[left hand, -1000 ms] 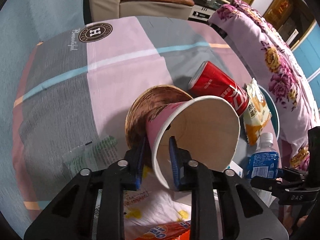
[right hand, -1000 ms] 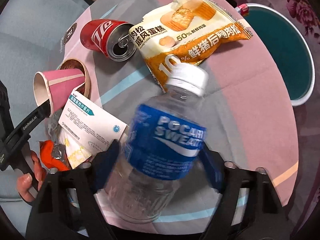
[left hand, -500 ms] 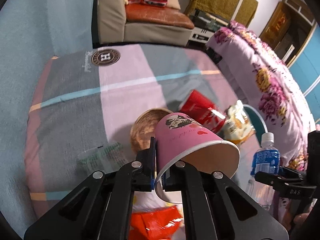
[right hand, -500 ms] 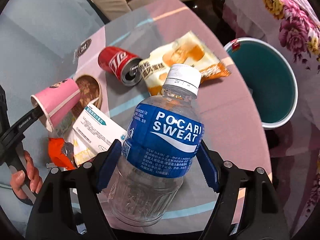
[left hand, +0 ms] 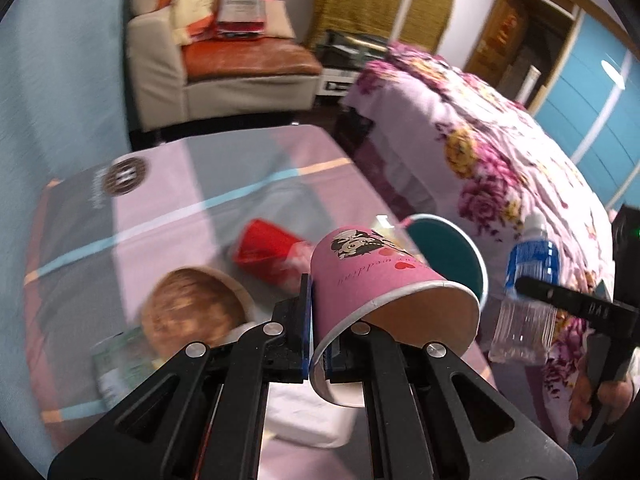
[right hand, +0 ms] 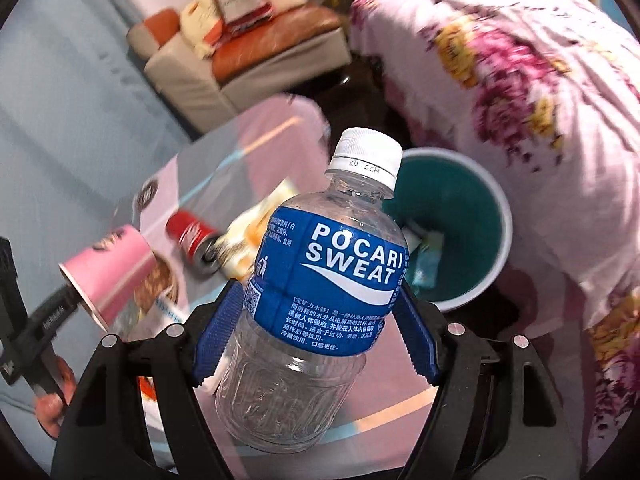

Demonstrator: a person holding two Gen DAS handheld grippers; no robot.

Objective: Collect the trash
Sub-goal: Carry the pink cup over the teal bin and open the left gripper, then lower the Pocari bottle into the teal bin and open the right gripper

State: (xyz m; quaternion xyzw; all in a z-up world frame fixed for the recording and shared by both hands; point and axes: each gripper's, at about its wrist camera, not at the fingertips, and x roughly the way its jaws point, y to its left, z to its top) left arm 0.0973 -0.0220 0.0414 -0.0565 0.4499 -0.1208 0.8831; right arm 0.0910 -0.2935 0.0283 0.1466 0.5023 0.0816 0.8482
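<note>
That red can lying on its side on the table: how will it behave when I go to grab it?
The red can lies on its side, so a nudge will probably roll it. Its top looks opened, so it is likely near-empty, light, and easily dented. Its smooth wall may slip in the pads.

Bottle (right hand: 320,280) label reads "POCARI SWEAT", Chinese small print below, unreadable to me. Pink cup (left hand: 380,280): script text upside down, illegible. Tabletop (left hand: 180,208) logo blurred.

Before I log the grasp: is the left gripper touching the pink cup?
Touching. In the left wrist view, the left gripper is shut on the rim wall of the pink cup, one pad outside and one inside, with the cup held off the table.
</note>
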